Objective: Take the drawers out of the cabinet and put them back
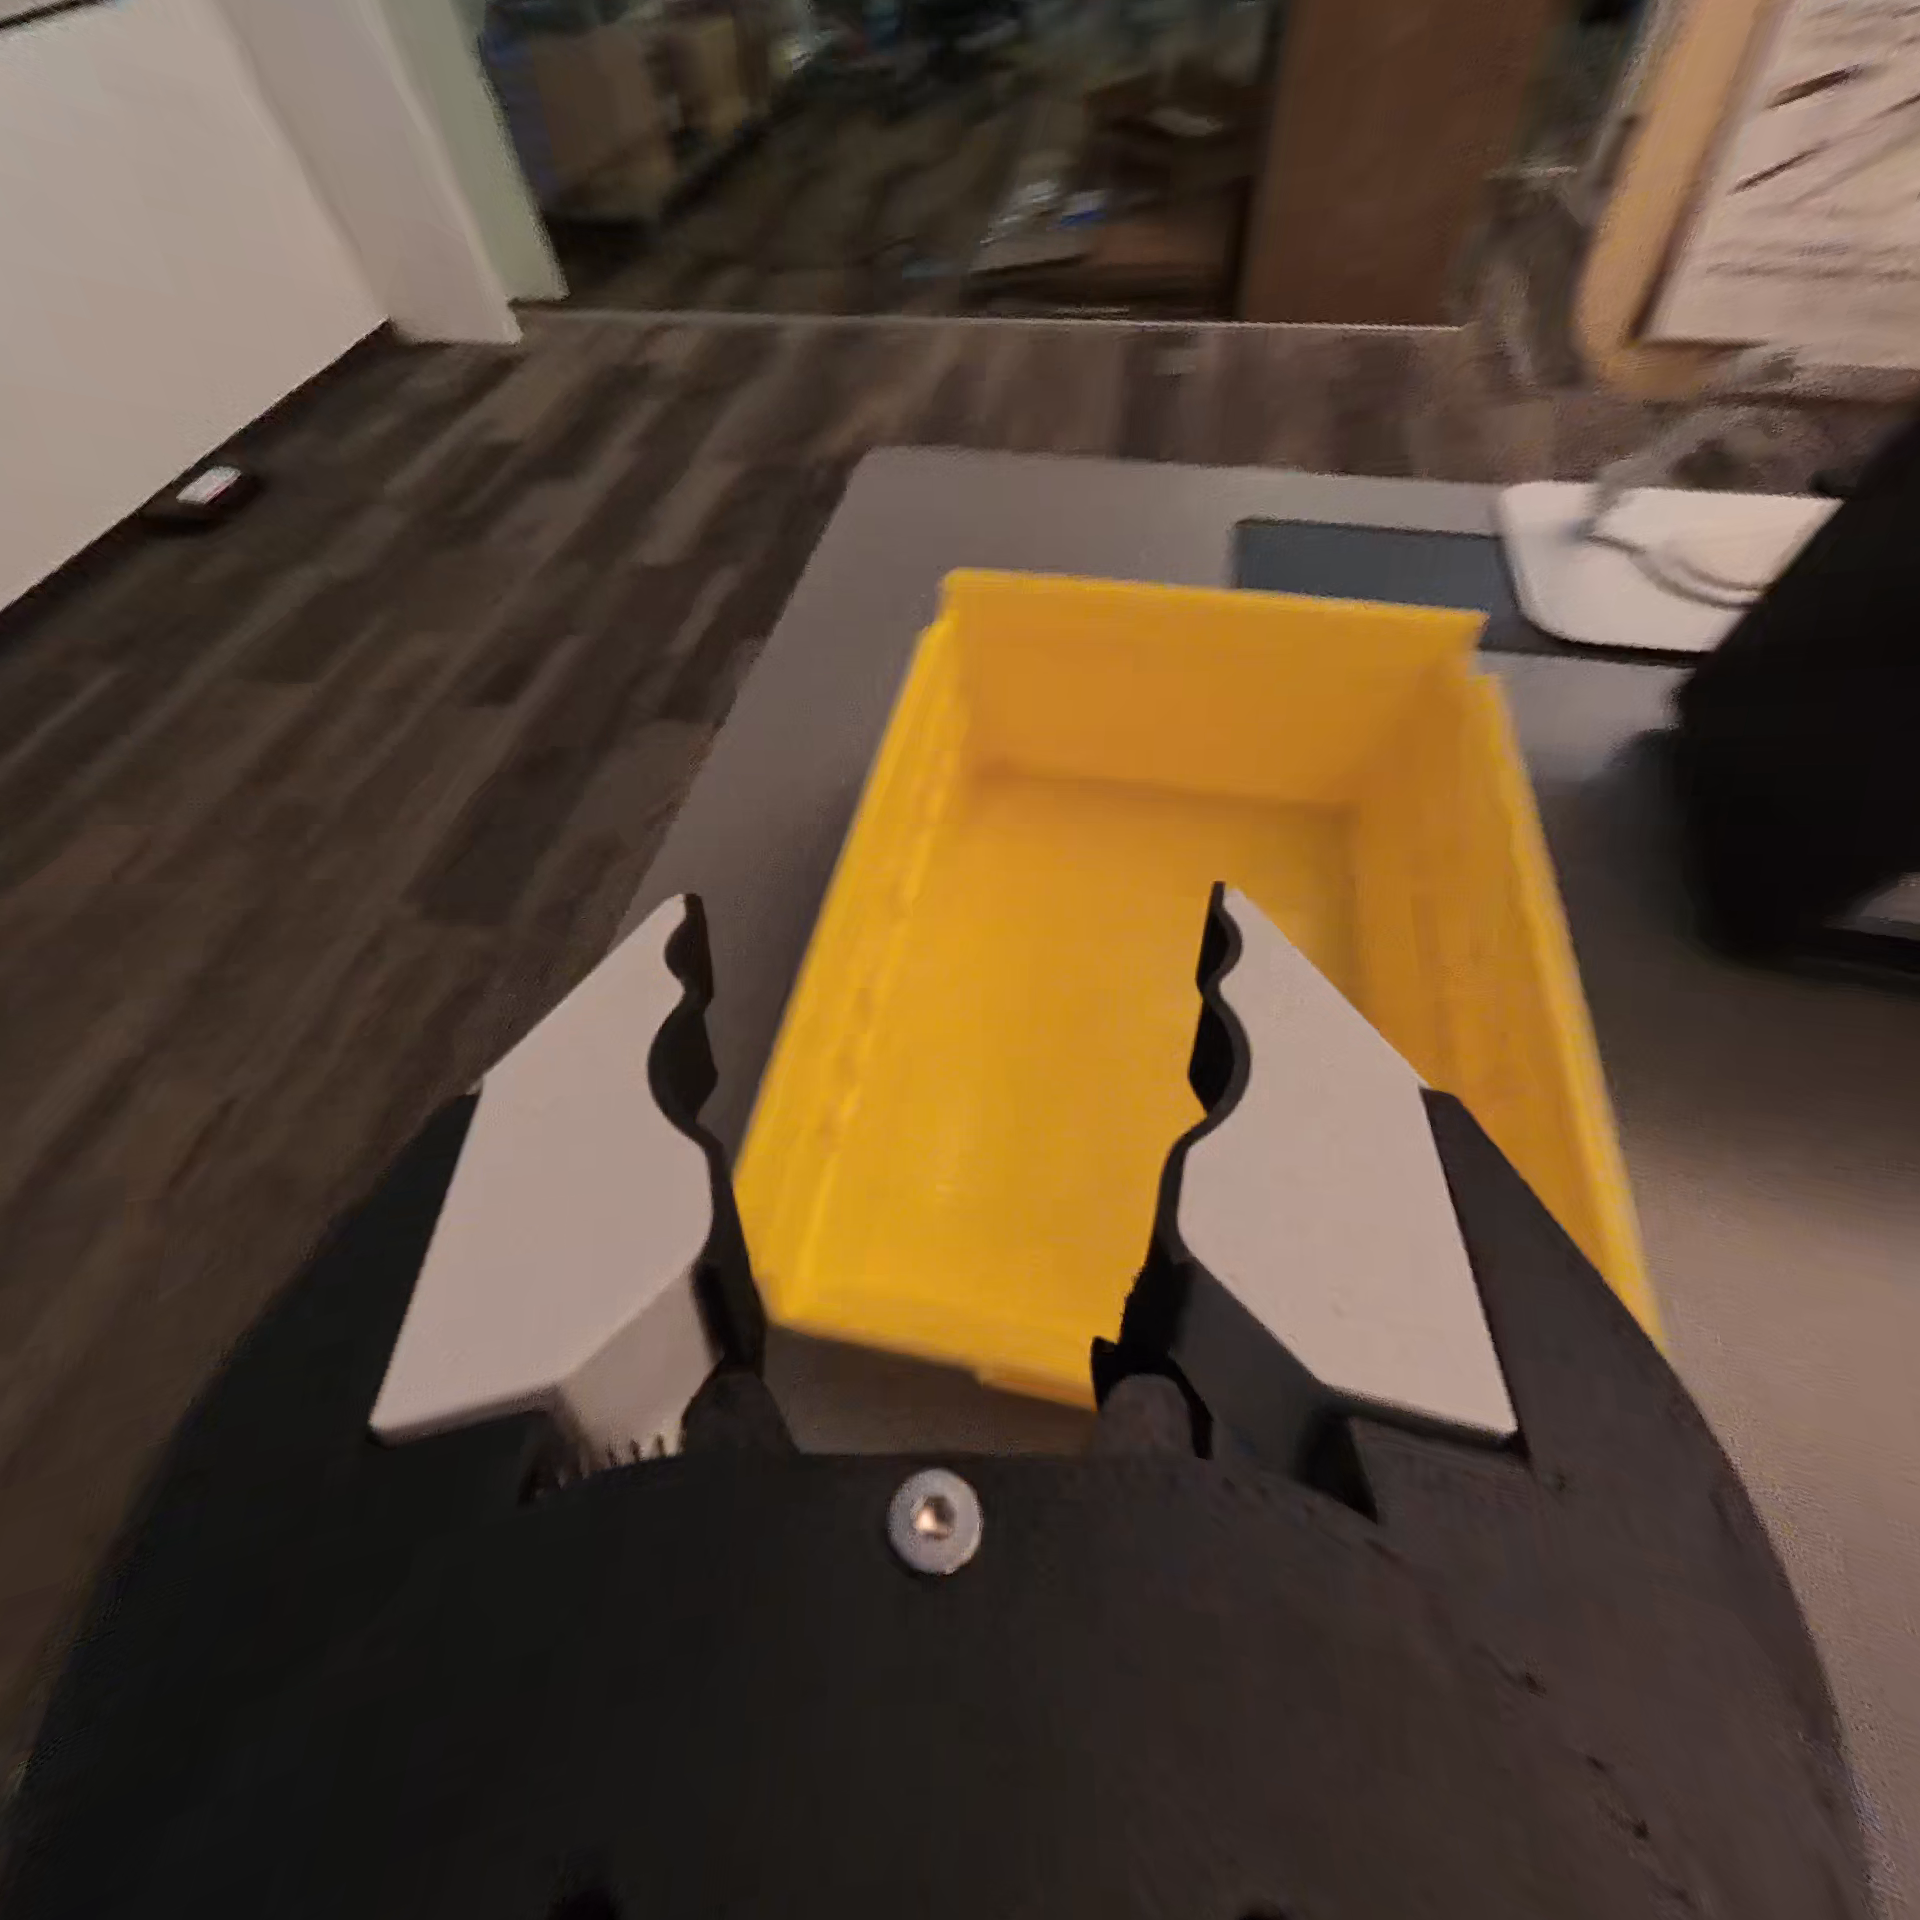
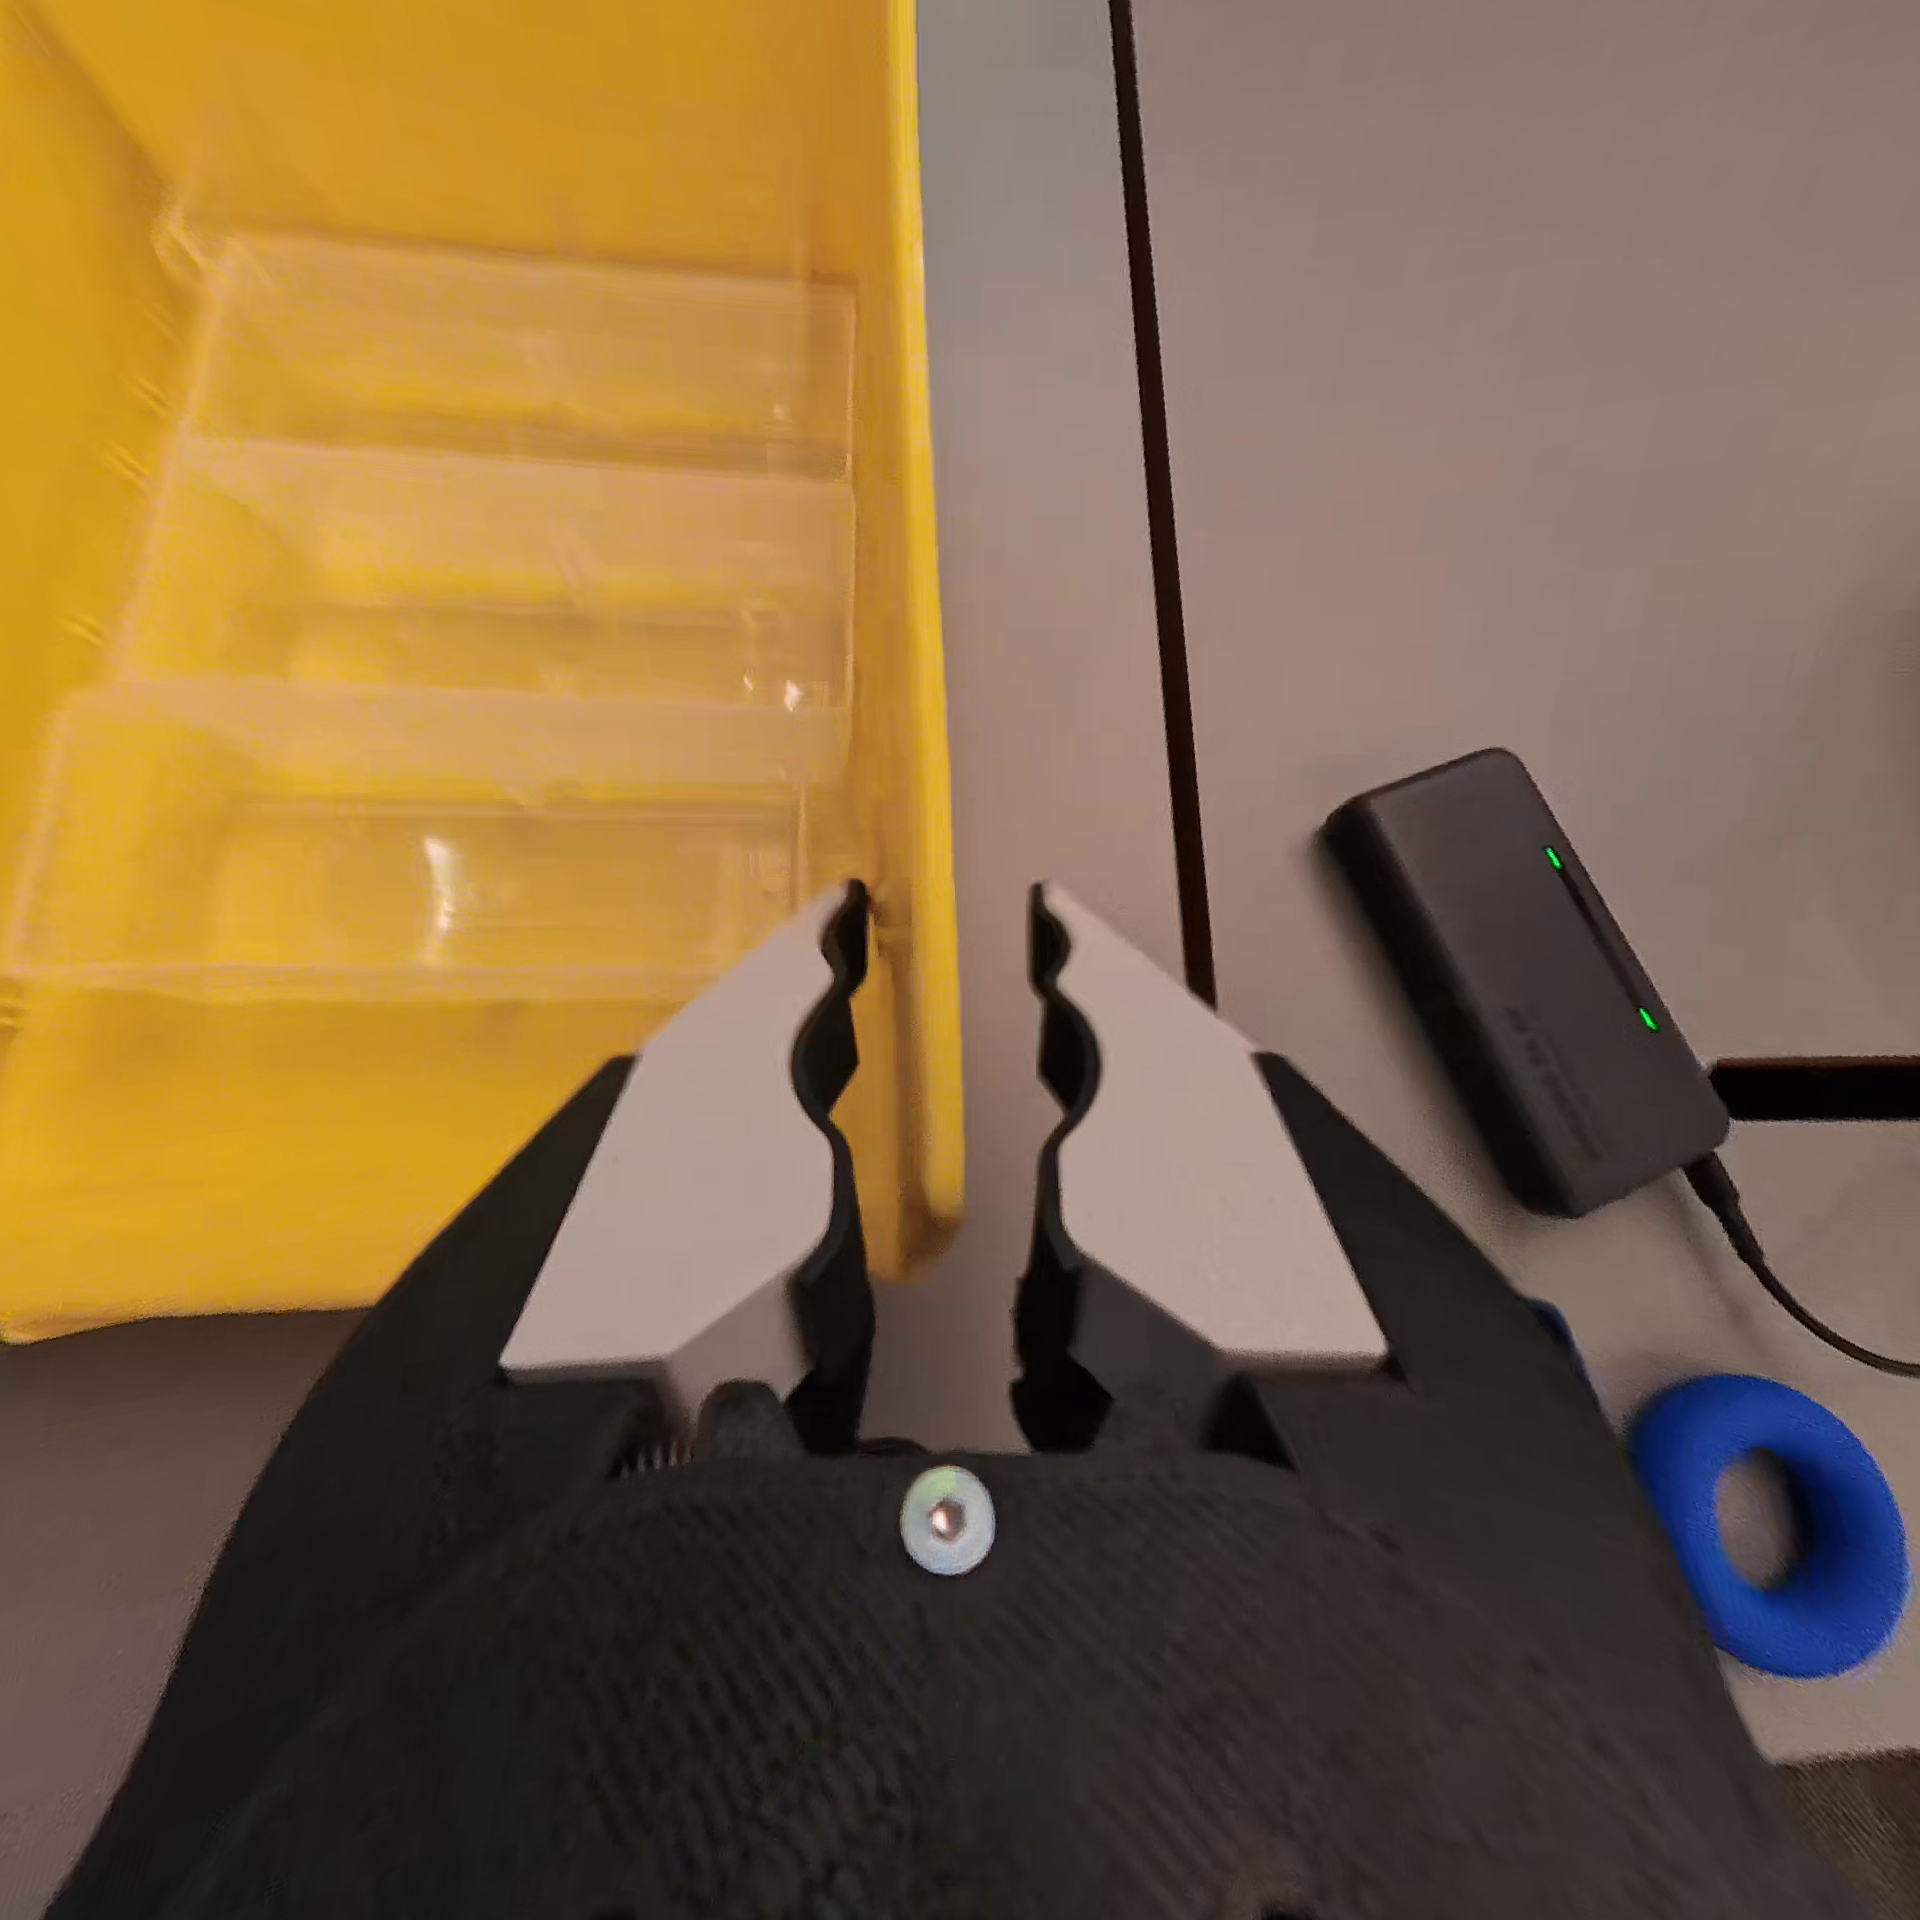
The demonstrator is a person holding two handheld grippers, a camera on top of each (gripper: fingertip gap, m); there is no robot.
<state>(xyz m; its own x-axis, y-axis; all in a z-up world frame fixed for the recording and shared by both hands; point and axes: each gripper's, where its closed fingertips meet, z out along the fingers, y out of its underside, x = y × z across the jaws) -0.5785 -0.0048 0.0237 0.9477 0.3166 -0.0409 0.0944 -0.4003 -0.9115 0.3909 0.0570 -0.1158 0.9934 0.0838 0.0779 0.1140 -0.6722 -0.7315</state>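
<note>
A yellow open-topped drawer point(image 1: 1143, 644) sits empty on the grey table point(image 1: 935, 499). My left gripper point(image 1: 954, 896) is open and empty just above its near end, with the left finger outside the left wall and the right finger over the inside. In the right wrist view, the yellow cabinet point(image 2: 416, 125) fills the left side, with three clear drawers point(image 2: 520, 364) stepped inside it. My right gripper point(image 2: 945, 888) is open and straddles the cabinet's right wall point(image 2: 925, 727). A gap shows between that wall and the right finger.
A black box with green lights point(image 2: 1527, 977) and its cable lie right of the cabinet, with a blue ring point(image 2: 1766, 1538) nearer. A thin black cord point(image 2: 1153, 416) runs along the table. A white base point(image 1: 1662, 561), a dark pad point(image 1: 1371, 582) and a black object point(image 1: 1808, 727) stand beyond the drawer. The table drops to wood floor point(image 1: 312, 727) on the left. There is about 95 cm between the tips of the two grippers.
</note>
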